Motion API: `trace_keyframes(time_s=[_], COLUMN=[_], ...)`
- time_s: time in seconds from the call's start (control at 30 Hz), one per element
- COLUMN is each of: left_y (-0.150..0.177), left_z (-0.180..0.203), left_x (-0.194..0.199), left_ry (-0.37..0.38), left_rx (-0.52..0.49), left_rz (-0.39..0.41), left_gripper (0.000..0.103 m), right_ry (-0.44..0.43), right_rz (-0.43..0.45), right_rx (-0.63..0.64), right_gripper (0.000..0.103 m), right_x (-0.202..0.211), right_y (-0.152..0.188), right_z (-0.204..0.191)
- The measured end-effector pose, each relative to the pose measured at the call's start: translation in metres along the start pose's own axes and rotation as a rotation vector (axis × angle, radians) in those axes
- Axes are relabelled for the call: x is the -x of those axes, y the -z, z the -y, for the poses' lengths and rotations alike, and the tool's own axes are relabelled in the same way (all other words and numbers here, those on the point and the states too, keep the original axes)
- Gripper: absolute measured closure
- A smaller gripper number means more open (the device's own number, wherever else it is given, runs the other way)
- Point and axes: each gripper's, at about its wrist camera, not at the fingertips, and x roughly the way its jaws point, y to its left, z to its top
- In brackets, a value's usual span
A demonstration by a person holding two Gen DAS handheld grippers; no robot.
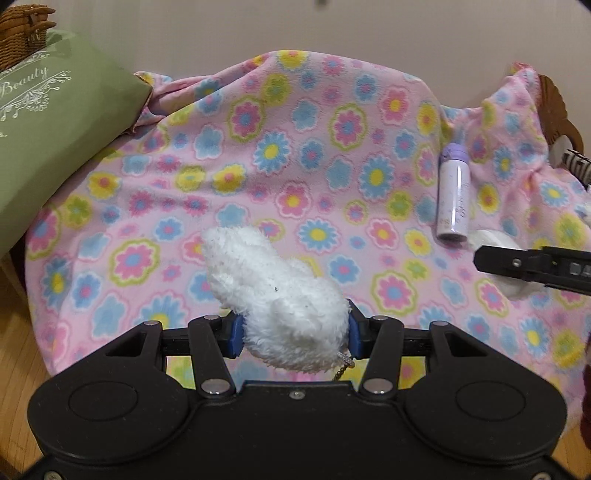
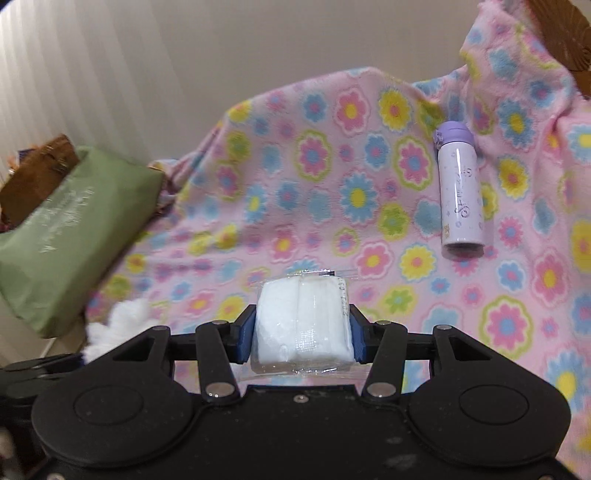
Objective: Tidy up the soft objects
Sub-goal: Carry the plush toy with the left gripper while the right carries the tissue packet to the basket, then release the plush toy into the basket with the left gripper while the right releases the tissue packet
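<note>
Both grippers loaded over pink flowered fleece blanket (image 1: 332,155), soft items up off it.
Olive-green fabric bag (image 1: 48,147) at left looks the likely drop. Left gripper (image 1: 293,332) pinches fluffy white plush toy (image 1: 280,295); right gripper (image 2: 301,334) clamps clear-wrapped white tissue pack (image 2: 303,321). Carry level, keep squeeze light. Lilac metal bottle (image 2: 460,192) lies apart, hard, skip.

Right claw (image 2: 302,328) grips what looks like wrapped tissues (image 2: 303,325).

Plain beige wall (image 1: 406,33) — wooden floor (image 1: 22,339) at left.
</note>
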Motion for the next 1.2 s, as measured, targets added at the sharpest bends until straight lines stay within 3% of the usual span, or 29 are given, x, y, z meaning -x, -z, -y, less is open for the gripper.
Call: trace_keyframes(time_s=[0.53, 0.73, 1.2], left_y=[0.06, 0.081, 0.082], left_z=[0.031, 0.03, 0.009], left_x=[0.071, 0.082, 0.048], left_ry=[0.02, 0.053, 0.065], left_rx=[-0.055, -0.036, 0.016], left_rz=[0.04, -0.001, -0.14], left_gripper=[0.054, 0.054, 0.053], right_ry=[0.018, 0.021, 0.022], right_rz=[0.01, -0.001, -0.205], right_rx=[-0.054, -0.062, -0.051], right_gripper=[0.054, 0.054, 0.054], right_x=[0.101, 0.128, 0.084], right_y=[0.091, 0.115, 0.142], right_z=[-0.014, -0.016, -0.019])
